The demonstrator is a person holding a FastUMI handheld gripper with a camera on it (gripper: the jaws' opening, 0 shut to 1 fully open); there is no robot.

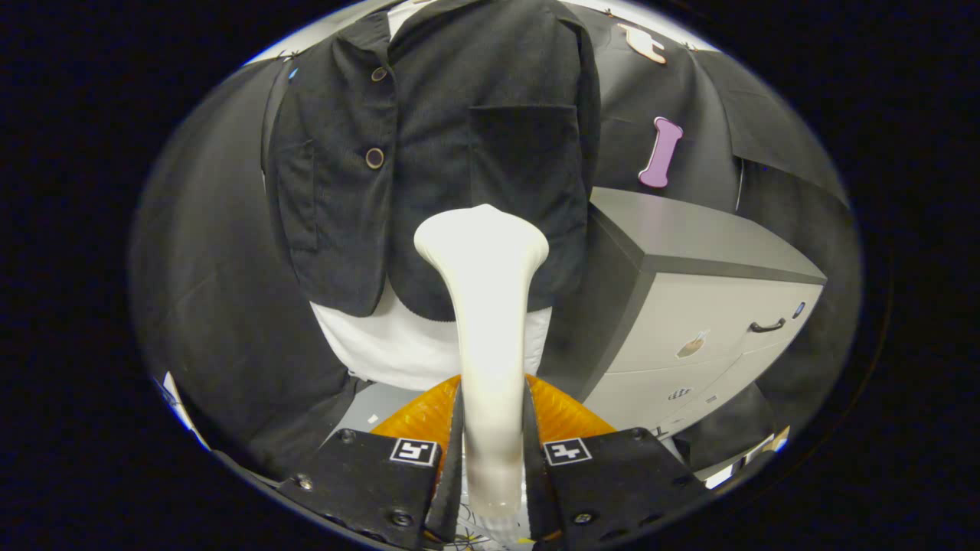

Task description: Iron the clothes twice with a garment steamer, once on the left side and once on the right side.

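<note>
A white garment steamer (490,321) runs up from between my fingers, its handle clamped by both. My gripper (494,451) is shut on that handle. The steamer's wide head (481,233) sits against the lower part of a black button-up jacket (429,153) that hangs upright just ahead, under its right-hand chest pocket (524,149). A white shirt hem (398,344) hangs out below the jacket. The head's steam face is turned away from me and hidden.
A grey drawer cabinet (689,306) with a dark top stands close to the right of the jacket. Black cloth (207,306) hangs to the left and behind. A light floor strip (367,413) shows below the shirt.
</note>
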